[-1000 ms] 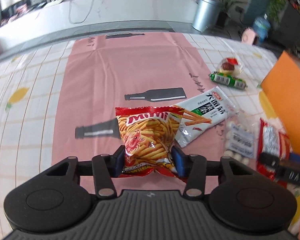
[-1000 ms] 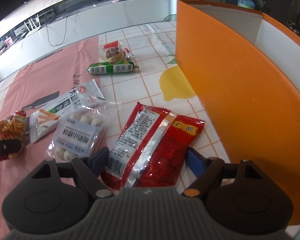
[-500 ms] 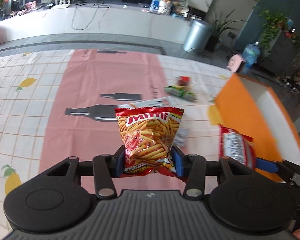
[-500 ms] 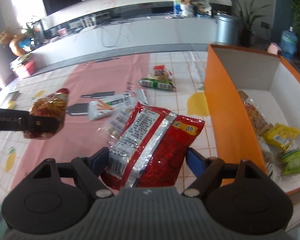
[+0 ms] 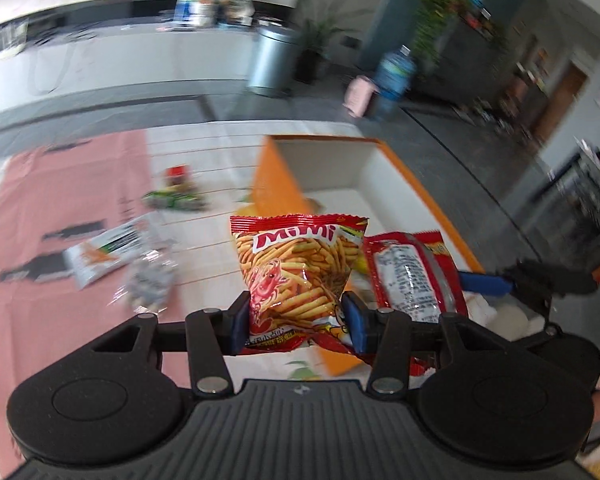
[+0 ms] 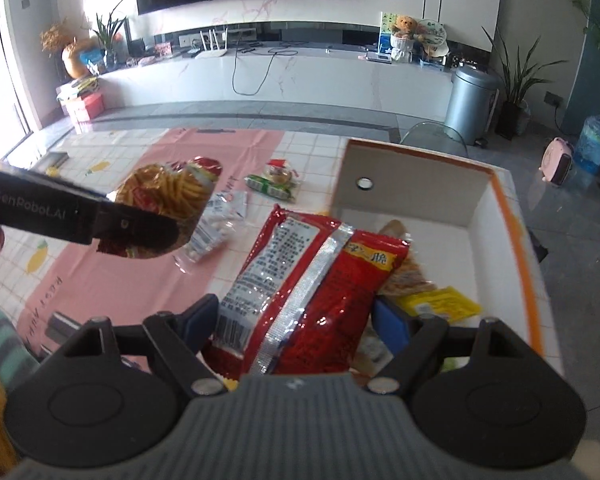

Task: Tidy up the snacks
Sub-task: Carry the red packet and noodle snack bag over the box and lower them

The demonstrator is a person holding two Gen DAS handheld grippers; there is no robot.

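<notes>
My left gripper (image 5: 296, 322) is shut on a red Mimi shrimp-stick bag (image 5: 298, 270) and holds it in the air near the orange box's (image 5: 278, 184) near corner. My right gripper (image 6: 300, 320) is shut on a larger red snack bag (image 6: 308, 292) and holds it over the box's (image 6: 516, 232) left edge. Each held bag also shows in the other view: the red bag (image 5: 410, 272) and the Mimi bag (image 6: 168, 192). Inside the box lie a yellow packet (image 6: 440, 302) and a brown snack (image 6: 404, 272).
On the pink and white tablecloth (image 6: 112, 284) lie a white stick-snack packet (image 5: 108, 250), a clear bag of white candies (image 6: 216, 226), a green roll (image 6: 270, 186) and a small red-topped snack (image 6: 280, 168). A grey bin (image 6: 470, 104) stands beyond the table.
Both grippers have carried their bags to the right and higher, toward the orange box. The red bag now hangs over the box's edge, and the Mimi bag is near its corner.
</notes>
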